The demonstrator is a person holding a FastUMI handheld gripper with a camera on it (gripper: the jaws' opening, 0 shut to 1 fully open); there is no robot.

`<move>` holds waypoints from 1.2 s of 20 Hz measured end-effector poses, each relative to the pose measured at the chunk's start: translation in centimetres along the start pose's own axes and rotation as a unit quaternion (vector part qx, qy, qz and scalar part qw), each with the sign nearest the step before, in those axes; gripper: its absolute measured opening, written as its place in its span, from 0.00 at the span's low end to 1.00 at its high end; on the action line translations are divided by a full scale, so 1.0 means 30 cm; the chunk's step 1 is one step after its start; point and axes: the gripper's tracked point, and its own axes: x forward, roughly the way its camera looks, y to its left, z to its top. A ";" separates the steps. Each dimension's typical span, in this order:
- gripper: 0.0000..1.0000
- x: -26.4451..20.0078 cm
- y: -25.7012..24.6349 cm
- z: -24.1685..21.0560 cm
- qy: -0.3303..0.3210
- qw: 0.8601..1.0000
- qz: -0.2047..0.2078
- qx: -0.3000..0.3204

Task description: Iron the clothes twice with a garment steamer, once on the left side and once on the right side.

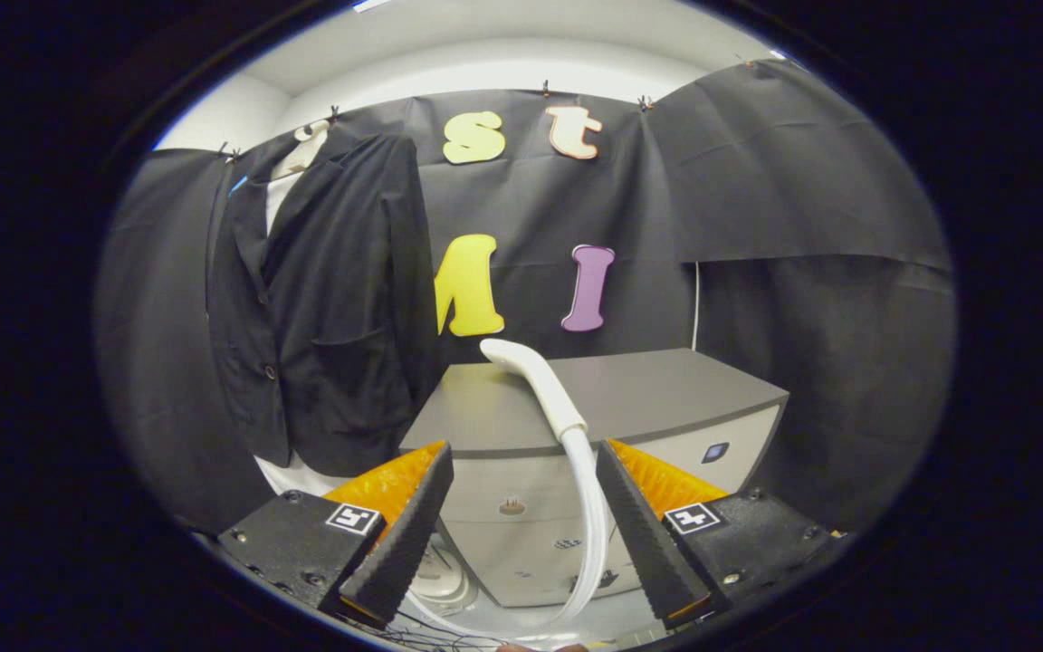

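Observation:
A dark suit jacket hangs on a mannequin form over a white shirt, to the left of and beyond my fingers. The white steamer head rests on top of a grey cabinet, just ahead of my fingers, its nozzle end pointing toward the jacket. Its pale hose drops down in front of the cabinet, passing between my fingers close to the right one. My gripper is open, with the fingers wide apart and pressing on nothing.
The cabinet front with a round knob and a small button stands directly ahead, low between the fingers. Black cloth walls close in behind and to both sides. Thin cables lie on the floor near the hose.

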 end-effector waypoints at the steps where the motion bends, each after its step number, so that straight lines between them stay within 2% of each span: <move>1: 0.99 0.021 0.000 0.021 0.005 1.000 0.006 -0.002; 9: 0.99 0.181 -0.039 0.228 0.033 0.998 0.049 0.003; 13: 0.99 0.278 -0.085 0.300 0.058 0.996 0.064 -0.013; 20: 0.99 0.457 -0.084 0.273 0.147 0.983 0.107 -0.019; 23: 0.99 0.538 -0.109 0.219 0.209 0.974 0.090 -0.023; 24: 0.99 0.554 -0.106 0.194 0.236 0.967 0.096 -0.025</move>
